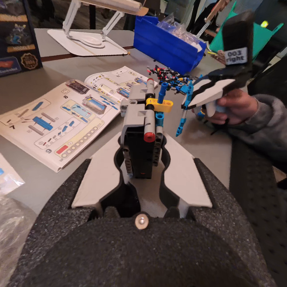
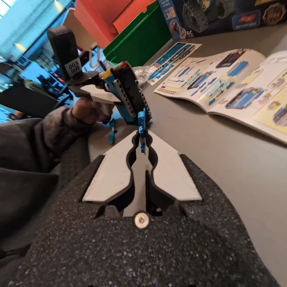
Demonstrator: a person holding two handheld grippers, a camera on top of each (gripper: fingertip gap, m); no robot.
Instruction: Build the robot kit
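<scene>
My left gripper is shut on a black and grey brick assembly with red-tipped grey rods, a yellow beam and a blue pin. It holds the assembly above the grey table. My right gripper is shut on a thin light-blue beam piece, upright, just in front of the assembly. In the left wrist view the right gripper holds the blue beam piece to the right of the assembly, a small gap apart.
An open instruction booklet lies left of the assembly. A pile of small loose parts and a blue bin sit behind. A white stand, a dark box, green and orange bins and a sticker sheet ring the table.
</scene>
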